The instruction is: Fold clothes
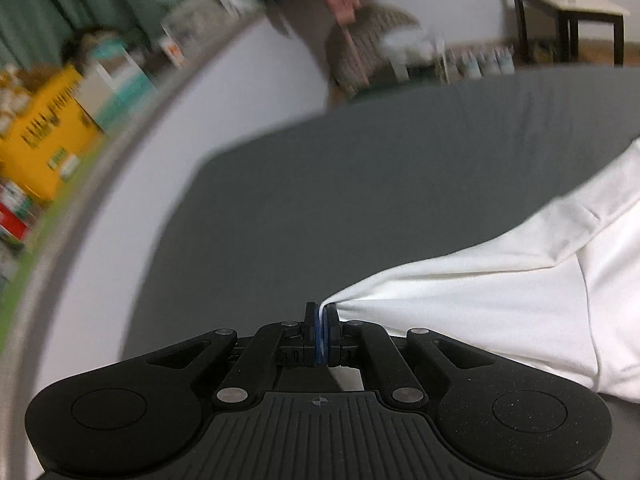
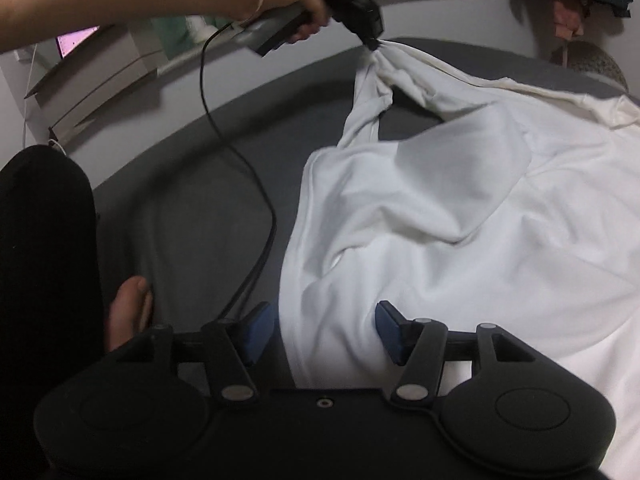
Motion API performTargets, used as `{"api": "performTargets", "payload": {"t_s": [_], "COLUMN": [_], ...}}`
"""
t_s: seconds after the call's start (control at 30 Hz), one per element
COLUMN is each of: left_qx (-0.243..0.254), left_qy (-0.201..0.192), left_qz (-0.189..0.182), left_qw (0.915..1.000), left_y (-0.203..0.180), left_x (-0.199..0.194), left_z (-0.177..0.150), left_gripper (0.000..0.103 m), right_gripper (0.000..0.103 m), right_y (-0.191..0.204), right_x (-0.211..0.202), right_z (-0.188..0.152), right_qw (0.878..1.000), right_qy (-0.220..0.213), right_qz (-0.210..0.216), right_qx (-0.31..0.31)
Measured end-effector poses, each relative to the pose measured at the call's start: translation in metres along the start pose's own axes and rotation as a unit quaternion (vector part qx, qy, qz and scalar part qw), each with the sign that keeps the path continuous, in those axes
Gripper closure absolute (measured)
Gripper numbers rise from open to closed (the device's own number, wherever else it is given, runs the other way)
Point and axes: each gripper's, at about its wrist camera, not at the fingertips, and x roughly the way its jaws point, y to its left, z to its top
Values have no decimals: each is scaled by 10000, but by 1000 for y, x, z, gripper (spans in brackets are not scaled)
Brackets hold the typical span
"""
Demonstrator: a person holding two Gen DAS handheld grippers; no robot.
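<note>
A white garment [image 2: 460, 208] lies rumpled on a grey mat [image 2: 192, 208]. My left gripper [image 1: 322, 314] is shut on a bunched corner of the white garment [image 1: 480, 300], which stretches taut away to the right. In the right wrist view, a hand holds this left gripper [image 2: 372, 42] at the far edge of the mat, with the pinched corner lifted off it. My right gripper [image 2: 325, 330] is open over the garment's near edge. Cloth lies between its blue pads [image 2: 390, 332], and they do not press on it.
A black cable [image 2: 244, 168] runs from the left gripper across the mat toward me. A black-clad leg [image 2: 40, 280] and bare toes [image 2: 128, 312] rest at the mat's left. Boxes [image 1: 44, 128], a woven basket [image 2: 588, 64] and a small table [image 1: 572, 4] stand beyond the mat.
</note>
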Motion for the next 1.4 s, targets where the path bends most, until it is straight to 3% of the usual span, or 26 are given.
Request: {"api": "performTargets", "payload": {"t_s": [0.1,0.17,0.23,0.27,0.3,0.33,0.4,0.5,0.57,0.63,0.7,0.77,0.83,0.97,1.03,1.1,1.2,1.23,1.33,1.4], "left_qx": [-77,-335,-596,-586,-547,-134,702,2254,2902,3510,3930,4137,4185,4093,4061,3893,3005,2777,2403,2002], "left_qy": [371,526,237,-159,-558,-1013,-1898,-2600,-2736,-2967,-3035,-2835,-2572,-2249,-2172,-2153,-1965,-1927,-1808,-1523], "left_qz": [-10,30,79,25,-33,-155,-394,-660,-613,-420,-191,-224,-227,-263,-227,-166,-204,-223,-225,-312], "left_qw": [9993,9980,9979,9981,9969,9946,9785,9366,9150,8871,8678,8649,8708,8838,8873,8954,9331,9409,9534,9673], "left_y": [-1,6,12,11,9,-4,-32,-100,-142,-183,-217,-238,-252,-256,-257,-252,-240,-235,-234,-231], "left_x": [18,23,12,-1,-14,-29,-61,-91,-94,-92,-85,-75,-66,-50,-44,-36,-24,-25,-10,1], "left_z": [-1,-3,-1,1,3,4,5,2,2,1,2,9,13,17,21,30,59,64,83,95], "left_gripper": [99,89,63,55,37,19,3,3,3,3,4,15,46,68,91,99,100,100,100,100], "right_gripper": [47,47,47,47,47,47,47,47,46,46,45,45,45,45,44,43,42,41,40,39], "right_y": [-9,-14,-17,-18,-18,-18,-16,-14,-14,-14,-15,-16,-18,-20,-21,-23,-24,-25,-26,-28], "right_x": [3,4,2,1,1,1,4,8,9,9,10,11,12,13,13,13,14,14,15,16], "right_z": [1,4,6,7,7,7,6,7,7,7,7,6,7,8,9,8,8,8,8,8], "right_qw": [9998,9994,9988,9986,9986,9986,9986,9987,9986,9984,9982,9981,9979,9975,9972,9970,9963,9960,9954,9948], "right_qy": [97,94,93,90,77,65,74,79,78,74,70,68,60,49,45,38,23,16,-1,-11], "right_qz": [4,25,57,66,56,48,48,49,49,62,82,109,129,171,192,221,254,269,319,365], "right_qx": [175,345,482,524,519,516,522,502,527,565,584,600,624,685,717,742,824,852,902,947]}}
